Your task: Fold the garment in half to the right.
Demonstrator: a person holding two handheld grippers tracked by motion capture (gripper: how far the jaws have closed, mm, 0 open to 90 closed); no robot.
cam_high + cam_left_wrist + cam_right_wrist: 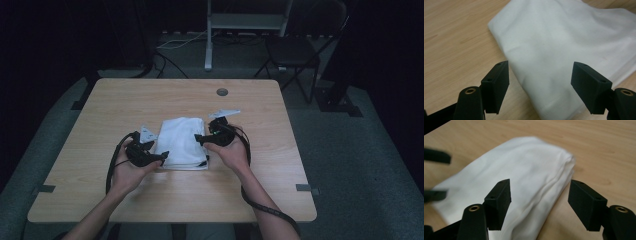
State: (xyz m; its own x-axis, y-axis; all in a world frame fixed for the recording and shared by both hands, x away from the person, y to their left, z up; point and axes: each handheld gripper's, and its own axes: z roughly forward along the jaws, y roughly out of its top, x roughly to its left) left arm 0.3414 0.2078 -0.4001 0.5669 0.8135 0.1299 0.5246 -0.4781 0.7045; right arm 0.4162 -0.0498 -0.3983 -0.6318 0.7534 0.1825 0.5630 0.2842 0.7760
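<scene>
Bare table (125, 100) all round folded cloth (182, 141); nothing blocking.

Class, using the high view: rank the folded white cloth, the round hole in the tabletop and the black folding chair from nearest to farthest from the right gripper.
1. Folded white cloth, just left of the right gripper.
2. Round hole, beyond it, mid-table.
3. Black folding chair, on the floor past the table's far edge.

Folded cloth (182, 142) on table (125, 100), between left tool (161, 157) and right tool (199, 139).
</scene>
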